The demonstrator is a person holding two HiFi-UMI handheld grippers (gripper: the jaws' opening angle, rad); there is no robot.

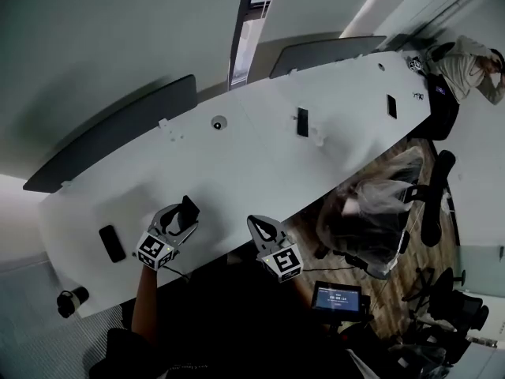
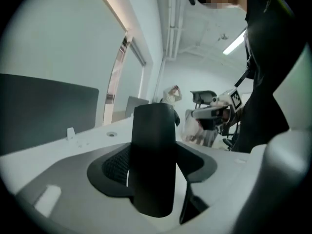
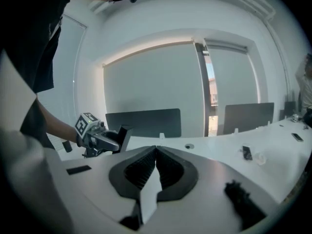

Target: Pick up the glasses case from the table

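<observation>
The glasses case (image 2: 153, 160) is pinched between the jaws of the left hand-held gripper (image 1: 180, 218), its long axis upright across them and apparently clear of the counter (image 1: 260, 156), while the right hand-held gripper (image 1: 259, 227), pressed together and empty, sits near it.

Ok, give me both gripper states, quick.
Left gripper: closed on the black glasses case.
Right gripper: closed, empty.

No readable text, square markers (image 1: 155, 251) on left gripper (image 1: 181, 216) and right gripper (image 1: 259, 226), digits on small screen (image 1: 338, 298) illegible
</observation>
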